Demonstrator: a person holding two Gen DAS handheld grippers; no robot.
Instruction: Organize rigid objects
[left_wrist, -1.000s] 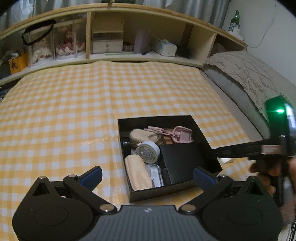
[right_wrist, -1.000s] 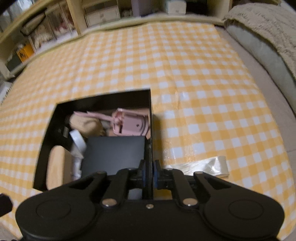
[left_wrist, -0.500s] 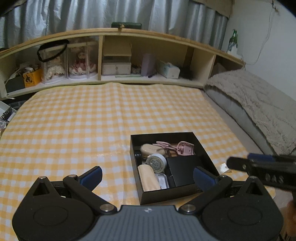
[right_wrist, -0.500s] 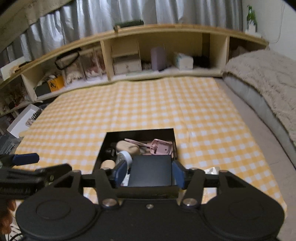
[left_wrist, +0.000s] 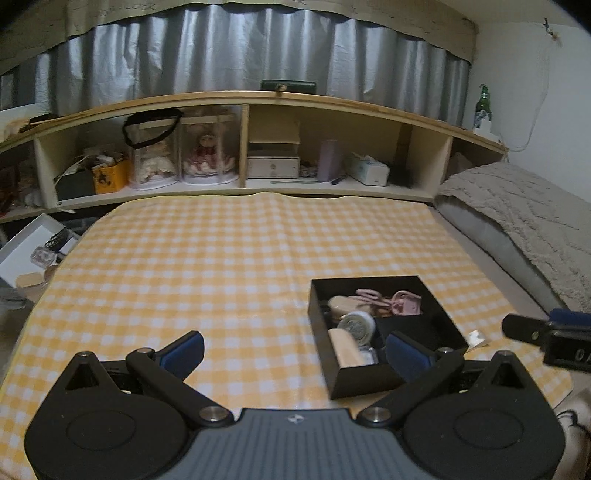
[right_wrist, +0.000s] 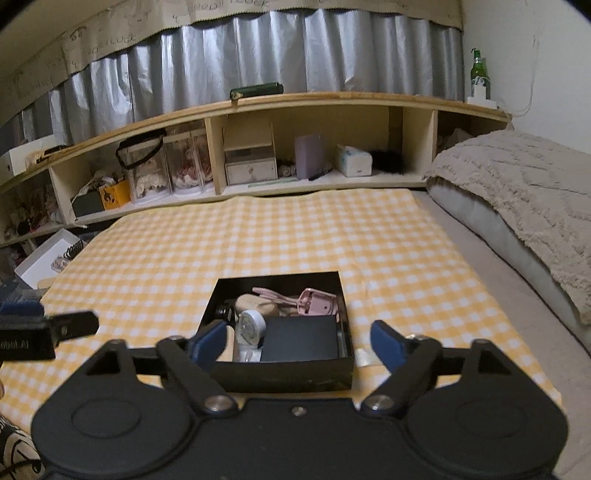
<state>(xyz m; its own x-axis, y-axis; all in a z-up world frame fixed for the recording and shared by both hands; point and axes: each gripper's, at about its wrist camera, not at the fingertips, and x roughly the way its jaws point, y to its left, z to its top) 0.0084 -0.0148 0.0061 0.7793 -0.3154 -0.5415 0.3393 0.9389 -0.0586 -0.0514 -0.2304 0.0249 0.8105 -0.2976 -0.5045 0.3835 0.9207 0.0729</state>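
Left wrist view: everything appears packed, so I judge the step is to withdraw high without nudging the black box (left_wrist: 384, 325), which sits near the checkered cloth's (left_wrist: 236, 258) front right corner. Left gripper (left_wrist: 293, 350): jaws wide apart, empty.

Right wrist view: right gripper (right_wrist: 301, 341) likewise spread, touching nothing, box (right_wrist: 280, 376) below.

The checked cloth (right_wrist: 258, 243) looks glossy and smooth, the black box (right_wrist: 291, 376) matt card, the blanket (right_wrist: 524, 184) rough, the shelf (right_wrist: 295, 101) wood.
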